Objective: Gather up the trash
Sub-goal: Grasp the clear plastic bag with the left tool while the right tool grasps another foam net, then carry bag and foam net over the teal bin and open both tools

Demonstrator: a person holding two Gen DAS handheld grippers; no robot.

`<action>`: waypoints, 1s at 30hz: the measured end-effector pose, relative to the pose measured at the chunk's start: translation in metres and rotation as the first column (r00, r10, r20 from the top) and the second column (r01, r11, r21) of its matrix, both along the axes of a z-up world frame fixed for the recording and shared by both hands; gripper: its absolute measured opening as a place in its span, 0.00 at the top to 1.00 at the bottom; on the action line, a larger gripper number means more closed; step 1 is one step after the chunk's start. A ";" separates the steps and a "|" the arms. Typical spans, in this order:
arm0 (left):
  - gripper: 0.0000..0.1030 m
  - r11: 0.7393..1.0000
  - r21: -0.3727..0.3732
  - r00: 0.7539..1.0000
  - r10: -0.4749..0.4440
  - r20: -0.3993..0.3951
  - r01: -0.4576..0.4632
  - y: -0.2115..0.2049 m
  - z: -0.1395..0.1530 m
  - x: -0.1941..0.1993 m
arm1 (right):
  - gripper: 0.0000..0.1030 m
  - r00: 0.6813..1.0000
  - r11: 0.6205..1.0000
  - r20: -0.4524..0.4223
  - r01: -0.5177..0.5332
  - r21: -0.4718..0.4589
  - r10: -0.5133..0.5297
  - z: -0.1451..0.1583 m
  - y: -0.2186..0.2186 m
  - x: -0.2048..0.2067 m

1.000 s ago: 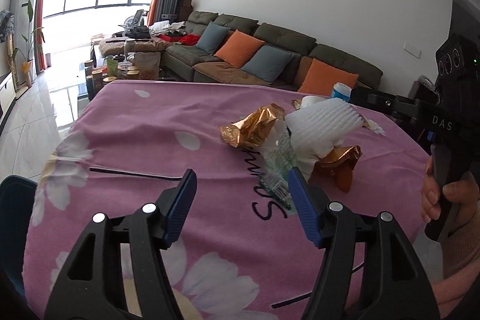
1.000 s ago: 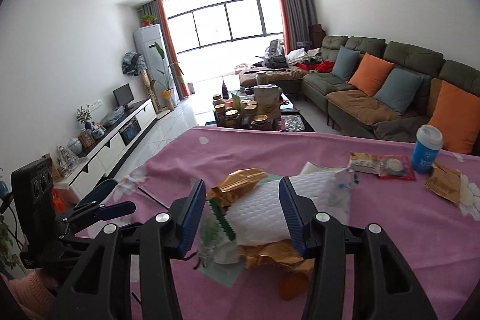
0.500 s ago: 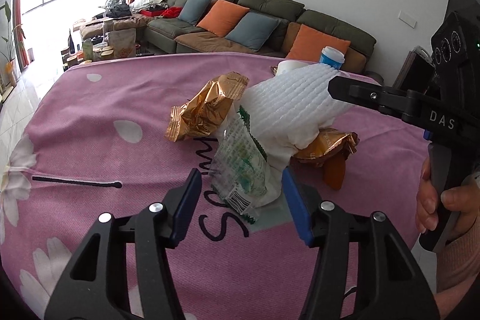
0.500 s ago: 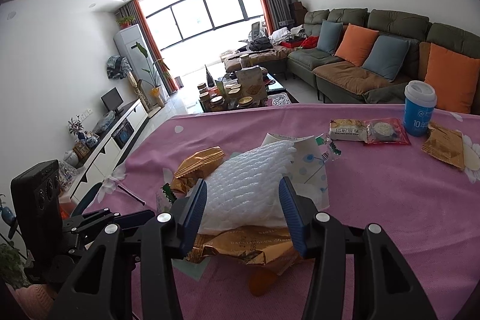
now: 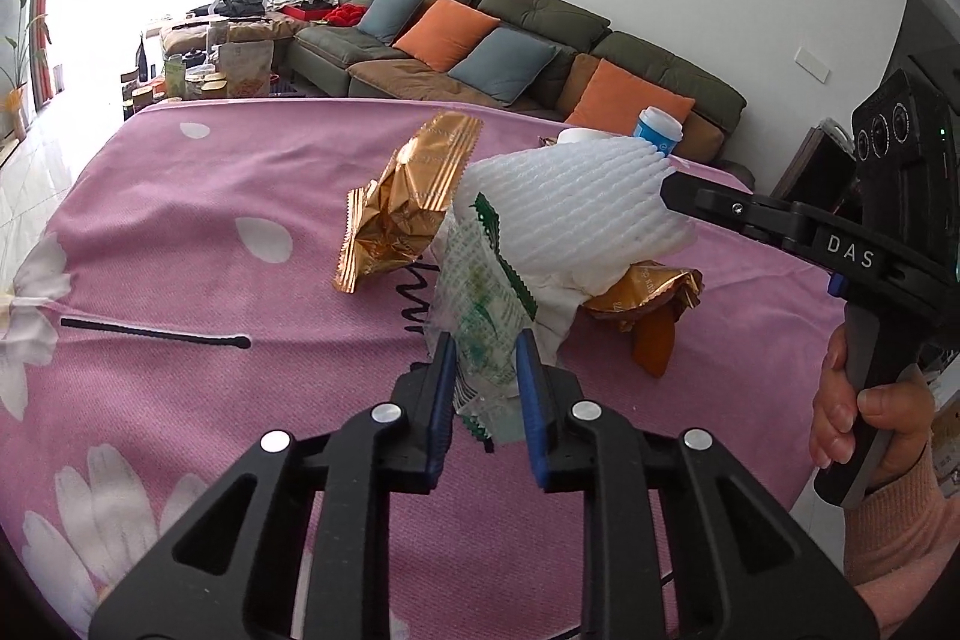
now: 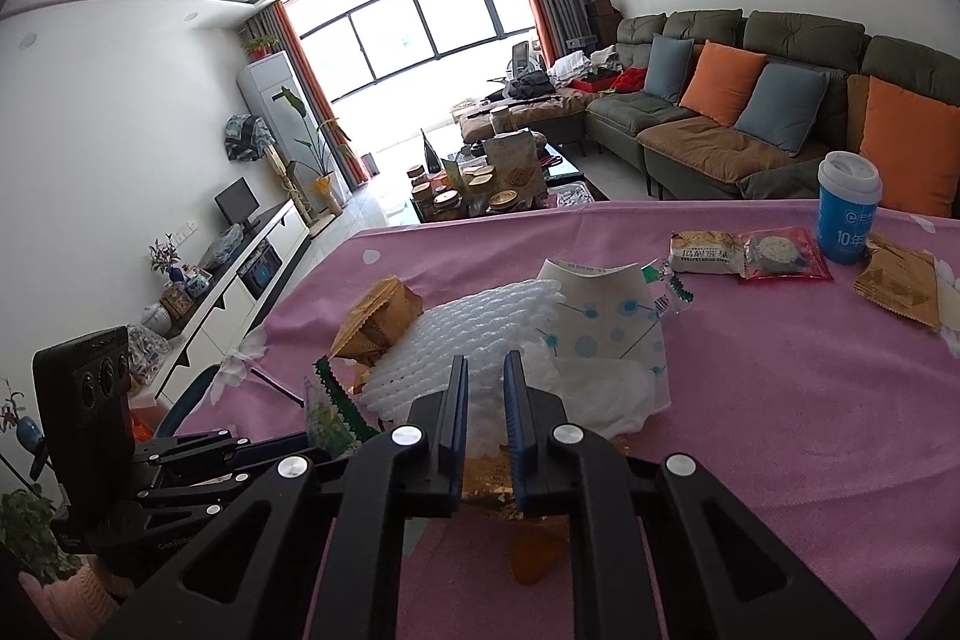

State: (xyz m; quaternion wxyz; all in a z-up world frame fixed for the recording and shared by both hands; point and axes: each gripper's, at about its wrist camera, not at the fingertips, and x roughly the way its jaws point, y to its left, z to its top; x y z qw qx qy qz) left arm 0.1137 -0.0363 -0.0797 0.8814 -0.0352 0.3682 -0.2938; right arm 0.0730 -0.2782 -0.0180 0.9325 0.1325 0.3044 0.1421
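1. Living-room sofas and a bright window sit behind the tabletop [image 6: 780, 436], draped in pink flowered cloth, where the trash is heaped at mid-frame.
2. Low in the left wrist view, the left hand-held gripper [image 5: 483, 370] pinches the clear green-edged wrapper [image 5: 480, 304] by its lower end, likely to peel it off the heap.
3. Pads of the right hand-held gripper [image 6: 485, 403] are squeezed on the white foam net [image 6: 468, 340] (its near edge), so both pieces can lift together.
4. A gold wrapper [image 5: 408, 202] leans against the pile; the blue cup [image 6: 847, 208] and snack packets [image 6: 750, 253] wait at upper right.
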 end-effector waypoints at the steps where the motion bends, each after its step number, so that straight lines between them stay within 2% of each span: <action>1: 0.80 1.000 -0.002 1.000 0.003 0.006 -0.003 0.003 0.002 -0.003 | 0.90 1.000 1.000 0.006 0.000 0.002 0.000 0.002 -0.001 -0.001; 20: 0.81 0.993 -0.043 0.992 0.114 0.060 -0.111 0.065 0.033 -0.040 | 0.90 0.989 0.999 0.143 0.044 -0.022 -0.040 0.046 -0.008 -0.034; 30: 0.81 0.984 -0.048 0.981 0.178 0.084 -0.174 0.098 0.045 -0.058 | 0.90 0.986 0.998 0.155 -0.063 0.028 0.058 0.052 0.017 -0.035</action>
